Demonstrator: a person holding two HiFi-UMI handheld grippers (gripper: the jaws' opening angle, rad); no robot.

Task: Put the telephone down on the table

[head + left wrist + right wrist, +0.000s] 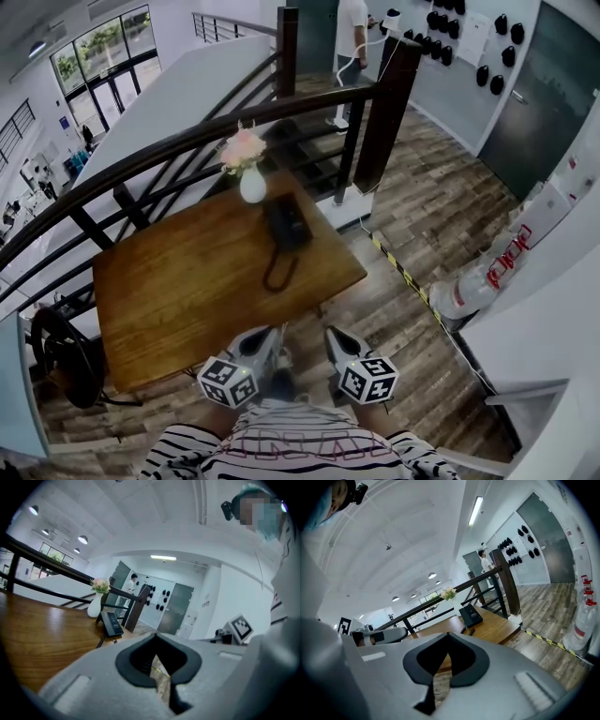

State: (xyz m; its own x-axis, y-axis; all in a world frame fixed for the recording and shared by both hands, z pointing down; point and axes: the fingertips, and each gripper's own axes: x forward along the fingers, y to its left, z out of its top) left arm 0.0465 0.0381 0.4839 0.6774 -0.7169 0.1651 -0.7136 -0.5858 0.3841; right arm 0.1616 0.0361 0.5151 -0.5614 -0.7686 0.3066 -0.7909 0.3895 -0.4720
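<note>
Telephone (286, 223) lies flat on the wooden desk (178, 291), toward the far edge on the right-hand side. It sits just beside a white vase (252, 185) of pink flowers. Its dark cord (278, 272) loops on the desk top toward the near edge. No tool touches the handset.

Left tool (270, 334): jaws pressed together, nothing between them (only floorboards show through the gap behind the pads). It is held off the near edge of the desk, well apart from the telephone.

Right tool (336, 336): jaws likewise pressed together and empty. It is just beside the left one, over the wooden floor (441, 216).

Both tools are close in front of the holder's striped shirt (291, 448), pointing toward the desk.

A dark railing (187, 141) curves behind the desk. Another person (352, 37) stands in the background beyond the stairs.
</note>
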